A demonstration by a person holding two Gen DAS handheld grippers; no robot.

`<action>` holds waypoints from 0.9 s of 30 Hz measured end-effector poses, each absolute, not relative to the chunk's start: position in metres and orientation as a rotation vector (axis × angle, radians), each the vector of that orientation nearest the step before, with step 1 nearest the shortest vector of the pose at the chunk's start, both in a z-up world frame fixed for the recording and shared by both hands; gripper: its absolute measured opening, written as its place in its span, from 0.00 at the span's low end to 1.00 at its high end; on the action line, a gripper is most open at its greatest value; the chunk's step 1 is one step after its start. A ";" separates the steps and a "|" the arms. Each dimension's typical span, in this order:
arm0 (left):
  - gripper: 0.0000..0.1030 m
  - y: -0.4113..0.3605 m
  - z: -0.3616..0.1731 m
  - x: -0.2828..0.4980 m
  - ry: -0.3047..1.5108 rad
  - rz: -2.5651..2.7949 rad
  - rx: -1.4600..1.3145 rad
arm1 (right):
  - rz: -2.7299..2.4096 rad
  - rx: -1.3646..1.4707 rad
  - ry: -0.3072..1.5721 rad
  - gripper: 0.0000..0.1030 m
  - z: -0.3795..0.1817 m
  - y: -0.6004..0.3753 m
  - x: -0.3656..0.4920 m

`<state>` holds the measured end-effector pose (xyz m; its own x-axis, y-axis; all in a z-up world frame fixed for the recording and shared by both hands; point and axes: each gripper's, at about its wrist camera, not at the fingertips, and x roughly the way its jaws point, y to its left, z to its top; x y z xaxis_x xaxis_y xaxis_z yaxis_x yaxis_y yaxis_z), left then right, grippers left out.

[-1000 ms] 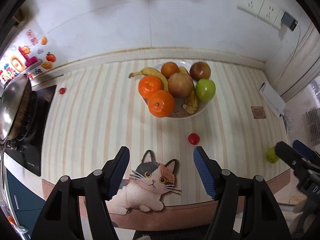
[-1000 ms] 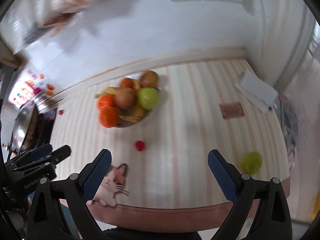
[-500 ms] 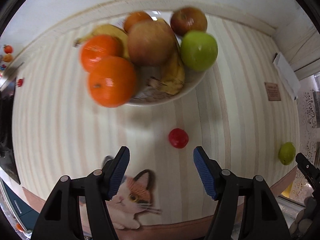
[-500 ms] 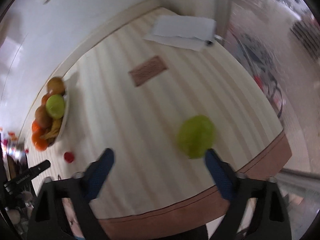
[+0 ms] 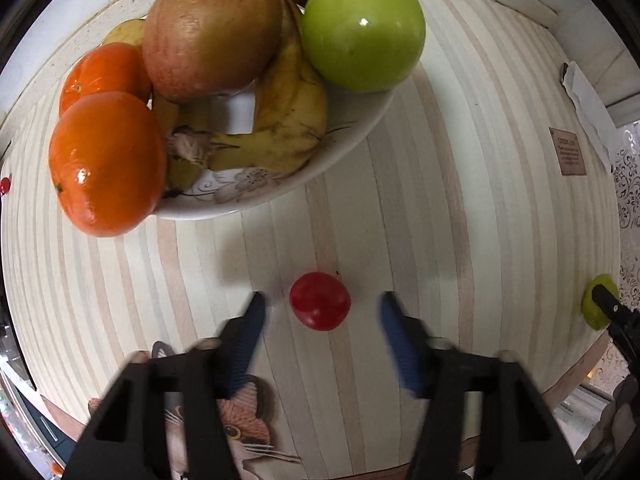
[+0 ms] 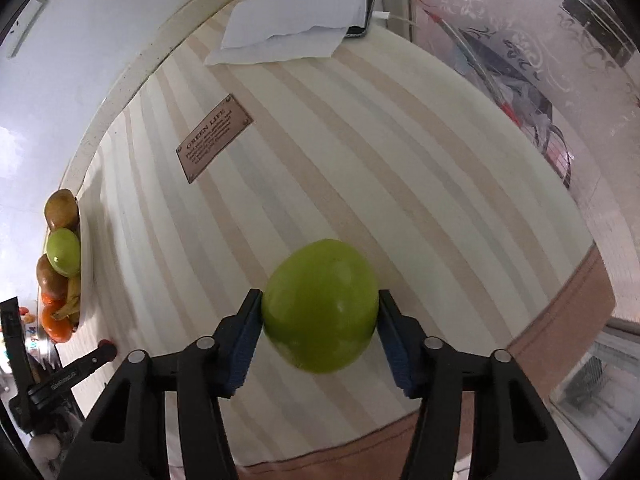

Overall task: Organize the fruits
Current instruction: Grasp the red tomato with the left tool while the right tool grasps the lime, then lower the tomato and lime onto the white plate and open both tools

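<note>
A small red fruit point(image 5: 320, 301) lies on the striped counter just below a white fruit bowl point(image 5: 288, 184). My left gripper point(image 5: 320, 312) is open, one finger on each side of the red fruit with clear gaps. The bowl holds oranges point(image 5: 106, 162), bananas point(image 5: 280, 128), brownish apples point(image 5: 212, 30) and a green apple point(image 5: 362, 32). In the right wrist view my right gripper point(image 6: 320, 316) has both blue pads against a green fruit point(image 6: 320, 306) on the counter near its front right edge. That fruit also shows in the left wrist view point(image 5: 596, 306).
A brown plaque point(image 6: 214, 142) lies flat on the counter. Folded white paper point(image 6: 296, 20) over a phone sits in the back right corner. A cat picture point(image 5: 240, 428) marks the front edge. The bowl also shows in the right wrist view point(image 6: 86, 276), at far left.
My left gripper moved forward and down until its fingers flank the red fruit. My right gripper advanced to the green fruit and closed from wide open onto its sides.
</note>
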<state>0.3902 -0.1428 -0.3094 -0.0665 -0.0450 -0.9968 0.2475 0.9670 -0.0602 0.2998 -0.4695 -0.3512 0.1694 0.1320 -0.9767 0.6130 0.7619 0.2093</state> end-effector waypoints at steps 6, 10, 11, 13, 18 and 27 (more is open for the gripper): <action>0.26 -0.138 -0.311 0.387 1.601 -0.263 0.157 | -0.332 0.622 1.398 0.57 -0.351 -0.452 0.307; 0.26 -0.123 -0.302 0.380 1.586 -0.257 0.146 | -0.255 0.591 1.402 0.57 -0.345 -0.422 0.314; 0.26 -0.121 -0.301 0.380 1.585 -0.254 0.140 | -0.236 0.584 1.402 0.57 -0.342 -0.414 0.314; 0.26 -0.111 -0.296 0.375 1.581 -0.249 0.128 | -0.187 0.569 1.405 0.57 -0.339 -0.396 0.319; 0.26 -0.087 -0.279 0.365 1.575 -0.244 0.081 | -0.056 0.529 1.410 0.57 -0.330 -0.346 0.337; 0.26 -0.045 -0.207 0.390 1.473 -0.270 -0.059 | 0.148 0.475 1.353 0.57 -0.289 -0.272 0.395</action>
<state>0.3902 -0.0450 -0.2074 0.0732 -0.2151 -0.9738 0.1438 0.9685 -0.2032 0.3950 -0.2725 -0.2890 0.2230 0.3717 -0.9012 0.1676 0.8961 0.4111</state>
